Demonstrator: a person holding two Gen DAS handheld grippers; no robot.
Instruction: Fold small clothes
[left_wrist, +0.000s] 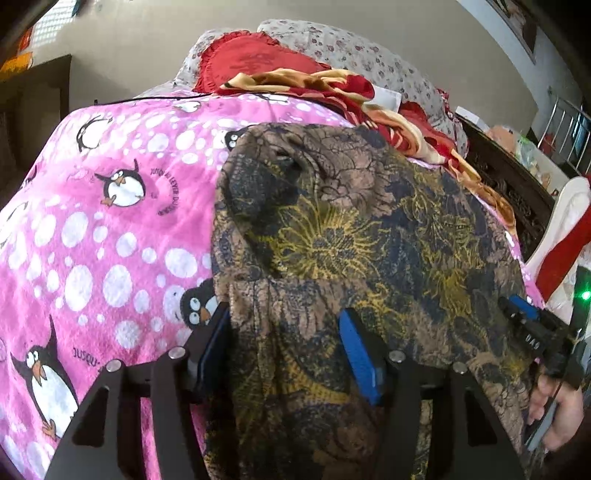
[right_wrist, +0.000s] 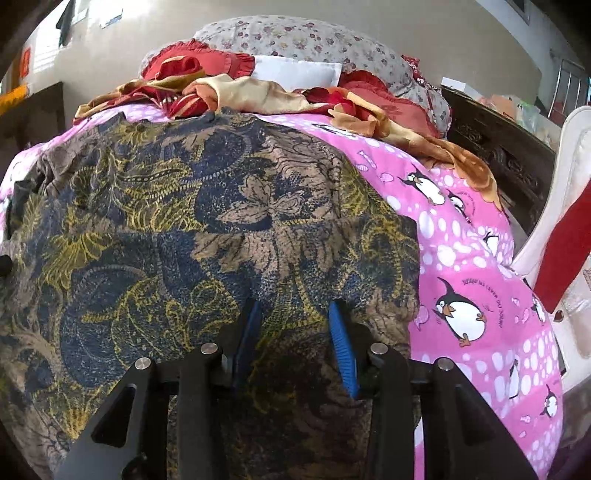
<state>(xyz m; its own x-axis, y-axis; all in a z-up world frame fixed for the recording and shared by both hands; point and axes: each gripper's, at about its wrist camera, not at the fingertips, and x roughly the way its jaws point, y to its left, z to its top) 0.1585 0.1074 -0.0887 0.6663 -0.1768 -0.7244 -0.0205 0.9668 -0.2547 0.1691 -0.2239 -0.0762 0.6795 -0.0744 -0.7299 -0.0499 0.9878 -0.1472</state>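
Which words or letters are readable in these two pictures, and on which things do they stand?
"JUSQU" beside a penguin on the pink blanket; the rest is hidden.
Curved print beside other penguins on this blanket: too blurred to read for certain.
White letters on the right gripper: too small to read.

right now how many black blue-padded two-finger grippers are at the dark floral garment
2: left gripper at the near left edge of the dark floral garment, right gripper by its near right edge.
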